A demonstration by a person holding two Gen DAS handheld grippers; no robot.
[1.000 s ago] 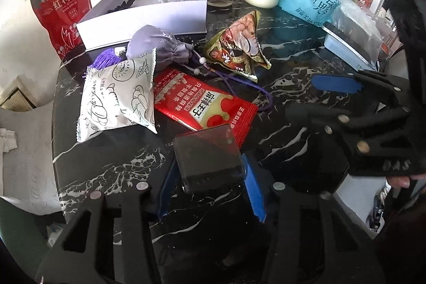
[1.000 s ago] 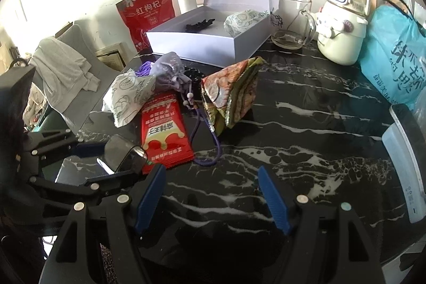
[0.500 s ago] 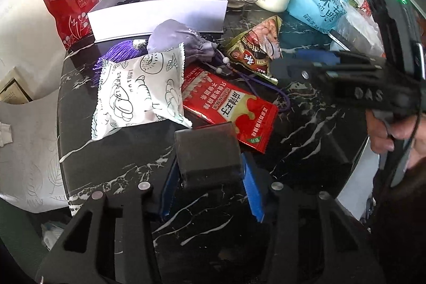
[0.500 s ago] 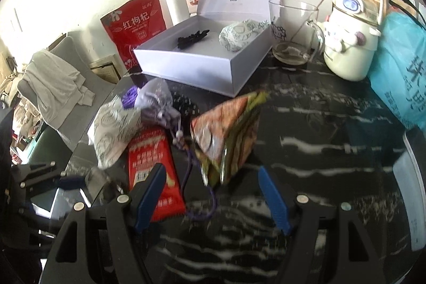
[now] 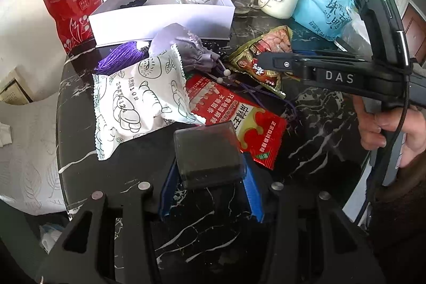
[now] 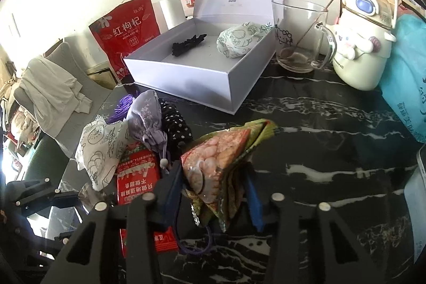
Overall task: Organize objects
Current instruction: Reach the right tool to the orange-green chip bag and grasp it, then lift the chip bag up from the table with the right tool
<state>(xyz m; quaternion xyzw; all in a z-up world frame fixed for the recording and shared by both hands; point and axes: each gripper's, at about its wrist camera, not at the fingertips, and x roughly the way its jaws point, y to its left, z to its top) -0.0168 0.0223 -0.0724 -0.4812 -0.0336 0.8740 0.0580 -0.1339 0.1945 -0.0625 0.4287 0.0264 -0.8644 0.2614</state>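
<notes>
My left gripper (image 5: 207, 177) is shut on a dark translucent square box (image 5: 207, 153), held low over the black marble table (image 5: 80, 151). My right gripper (image 6: 213, 190) has its blue fingers around the green and red snack packet (image 6: 223, 159); it also shows in the left wrist view (image 5: 263, 57). Whether the fingers press on it I cannot tell. A white gift box (image 6: 202, 65) stands open at the back with a black hair clip (image 6: 189, 43) and a white printed packet (image 6: 239, 40) inside. A white packet (image 5: 138, 100), a red sachet (image 5: 237, 116) and a lilac pouch (image 5: 183, 44) lie between.
A glass mug (image 6: 300, 36), a white kettle (image 6: 364, 44) and a blue bag (image 6: 410, 87) stand at the back right. A red goji bag (image 6: 125, 33) leans on the wall. A purple tassel (image 5: 119, 57) and cord (image 5: 266, 95) trail among the packets. The table edge is close on the left.
My right gripper moved forward to the snack packet and its fingers closed in around it. My left gripper stayed shut on the dark box and moved slightly toward the pile.
</notes>
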